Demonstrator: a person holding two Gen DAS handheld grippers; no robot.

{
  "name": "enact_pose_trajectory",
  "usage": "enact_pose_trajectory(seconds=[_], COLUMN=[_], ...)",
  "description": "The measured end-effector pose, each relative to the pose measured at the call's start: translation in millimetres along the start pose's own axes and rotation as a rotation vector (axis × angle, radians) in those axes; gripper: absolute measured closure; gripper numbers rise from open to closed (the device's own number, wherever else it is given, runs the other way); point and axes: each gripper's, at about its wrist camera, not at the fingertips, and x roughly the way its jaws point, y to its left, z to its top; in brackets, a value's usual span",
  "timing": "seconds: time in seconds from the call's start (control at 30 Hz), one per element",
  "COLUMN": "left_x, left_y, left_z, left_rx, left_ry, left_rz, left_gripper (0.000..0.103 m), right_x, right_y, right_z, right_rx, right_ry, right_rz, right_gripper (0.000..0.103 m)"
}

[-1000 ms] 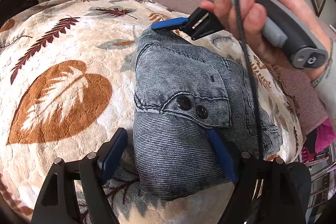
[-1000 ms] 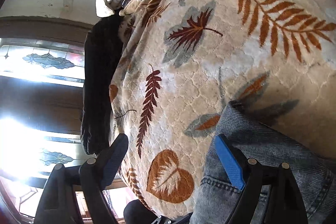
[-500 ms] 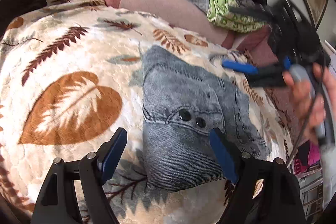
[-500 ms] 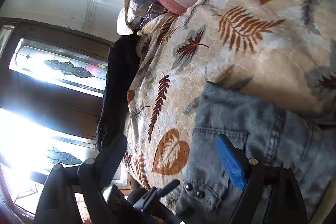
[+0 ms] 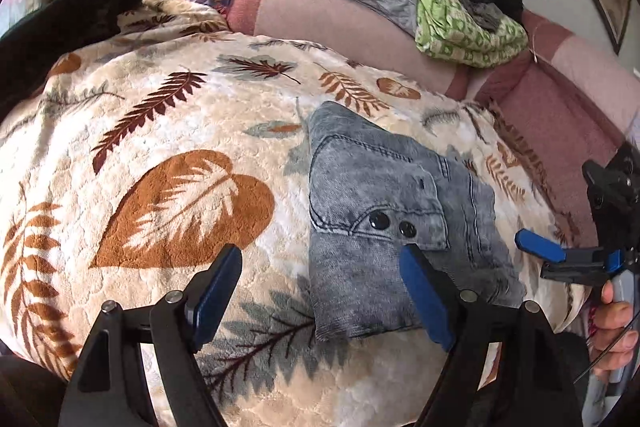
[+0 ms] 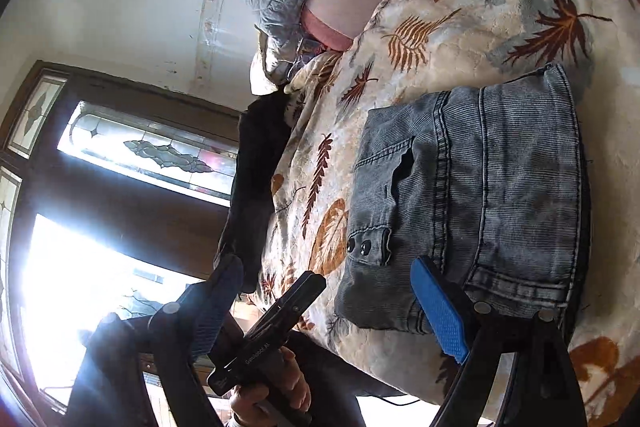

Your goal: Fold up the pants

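A dark garment [image 5: 60, 27] at the blanket's [image 5: 160, 131] left edge was too shadowed to identify. The left gripper [image 5: 320, 291] hung with jaws released, empty. The pants [image 5: 388, 227] lay folded into a compact grey denim square right of centre, two snaps showing. The right gripper [image 5: 560, 259], partly cropped, also stood released beside them.

Left gripper [image 6: 280, 311] body: small pale print, too blurred to read
Elsewhere: no text readable
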Motion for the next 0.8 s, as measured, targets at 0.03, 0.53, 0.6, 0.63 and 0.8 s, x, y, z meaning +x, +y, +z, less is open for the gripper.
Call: enact_pose_trajectory(seconds=[0.03,0.53,0.6,0.63,0.8], left_x=[9.4,27.9,17.7,11.0,10.0], left_y=[-6.3,-26.2,-23.1,-23.4,-34.9], left_z=[-5.1,-10.0,-4.6,-1.4,12.4], left_rx=[0.043,0.082,0.052,0.051,0.08], left_ry=[0.035,0.122,0.11,0.082,0.055], left_rz=[0.023,0.043,0.029,0.023,0.011], left_gripper=[0.021,0.018,0.018,0.018,0.018], right_x=[4.3,13.6,5.4,0.6,3.0], right_y=[-5.9,-57.4,-41.2,-30.6,-17.9], right_z=[-5.2,-11.7,-0.6,7.0,68.5], right_rx=[0.007,0.172,0.136,0.097,0.071], right_ry=[0.009,-0.002,-0.009,-0.019,-0.039], right_rz=[0.006,-0.059,-0.083,-0.088,-0.054], right_gripper=[0.015,0.015,0.015,0.015,0.015])
